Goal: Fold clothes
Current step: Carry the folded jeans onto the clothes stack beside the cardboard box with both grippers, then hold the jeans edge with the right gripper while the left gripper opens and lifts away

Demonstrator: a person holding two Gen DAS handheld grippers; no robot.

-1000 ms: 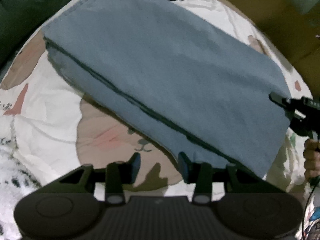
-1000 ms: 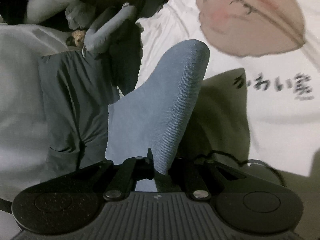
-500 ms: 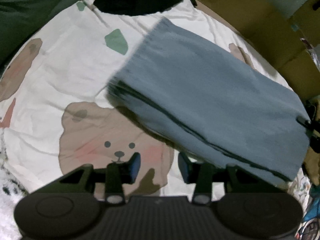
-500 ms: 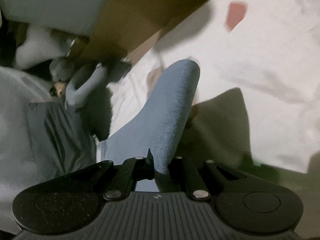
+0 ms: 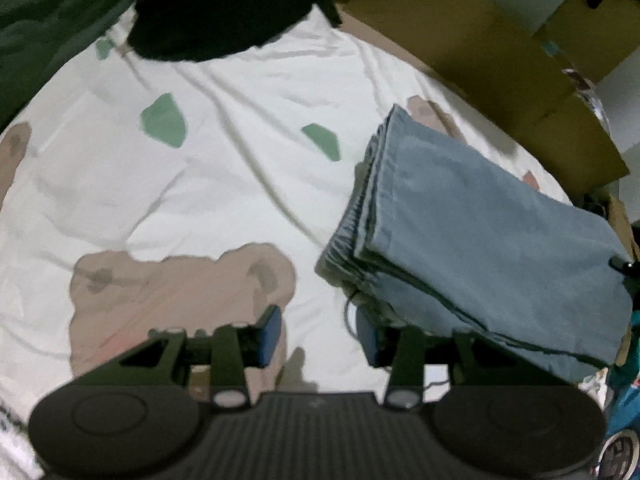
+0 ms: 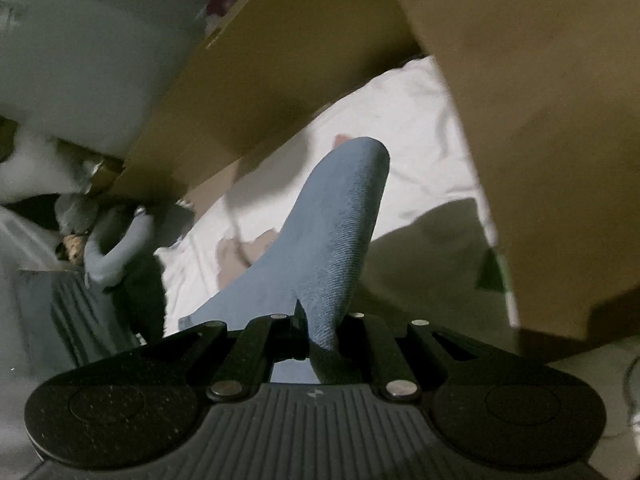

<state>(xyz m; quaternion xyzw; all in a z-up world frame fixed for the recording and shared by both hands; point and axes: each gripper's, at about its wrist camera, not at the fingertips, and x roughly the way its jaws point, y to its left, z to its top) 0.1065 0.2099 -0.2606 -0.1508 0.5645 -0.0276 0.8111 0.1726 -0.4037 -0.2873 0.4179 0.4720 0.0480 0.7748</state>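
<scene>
A folded blue denim garment [image 5: 480,240] hangs over the right side of the bear-print bed sheet [image 5: 200,180], its stacked edges facing left. My right gripper [image 6: 320,332] is shut on a fold of this blue garment [image 6: 332,232], which bulges up ahead of the fingers. In the left wrist view only the dark tip of the right gripper [image 5: 622,266] shows, at the garment's right corner. My left gripper [image 5: 318,328] stands open above the sheet with nothing between its blue pads [image 5: 268,336]. The garment's near edge lies just right of the left gripper's right finger.
Brown cardboard boxes [image 5: 480,60] line the bed's far right edge, and one box [image 6: 540,120] looms close in the right wrist view. A black cloth [image 5: 220,8] and dark green fabric [image 5: 40,20] lie at the far side. Grey clothes [image 6: 100,248] are heaped on the left.
The blue garment has been carried to the right across the sheet, uncovering the bear print. The right gripper has swung toward the cardboard boxes, still shut on the fabric. The left gripper stays open.
</scene>
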